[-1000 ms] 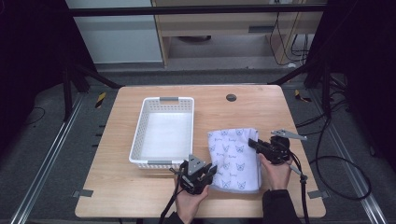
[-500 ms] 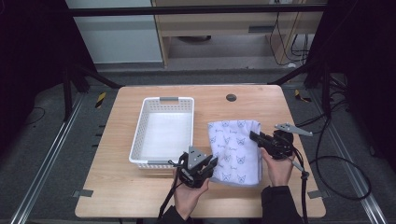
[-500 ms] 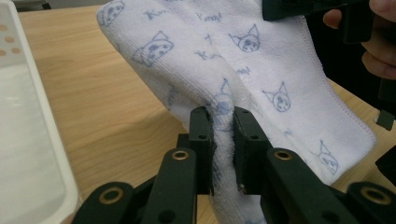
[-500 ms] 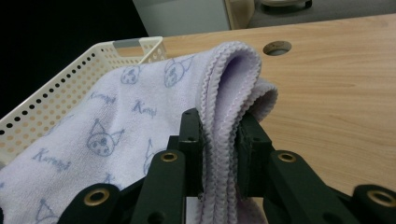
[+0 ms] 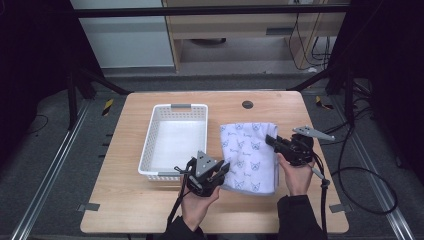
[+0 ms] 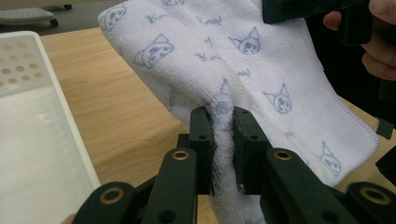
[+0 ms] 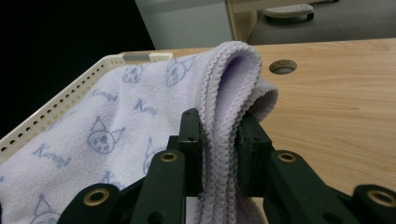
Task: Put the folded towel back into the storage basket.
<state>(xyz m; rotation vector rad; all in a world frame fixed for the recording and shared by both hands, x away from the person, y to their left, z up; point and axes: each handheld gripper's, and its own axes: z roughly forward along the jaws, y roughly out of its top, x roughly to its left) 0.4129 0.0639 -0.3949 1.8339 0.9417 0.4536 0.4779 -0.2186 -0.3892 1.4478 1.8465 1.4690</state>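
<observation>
Nearest the person, at about six o'clock on the bench [image 5: 125, 210], the left gripper [image 5: 220, 172] has its fingers [image 6: 201, 140] pinching a fold of the white towel [image 5: 250, 155] at the towel's near left corner; in the left gripper view the cloth bunches up between the two black pads. A little farther out, toward four o'clock, the right gripper [image 5: 272, 141] has its fingers [image 7: 191, 140] clamped on the towel's stacked, scalloped right edge, several layers thick. The folded towel hangs between the two grips, seemingly just off the wood, right beside the empty white basket [image 5: 150, 145], which lies at its nine o'clock. The step in hand looks like carrying the folded towel over into that basket. To do it well, both hands should travel together at the same height so the fold does not open, keep the pinch firm on every layer, lift the hanging part clear of the basket's near rim, and let go only once the towel lies flat inside. At twelve o'clock, the round hole [image 5: 247, 104] in the bench plays no part.
</observation>
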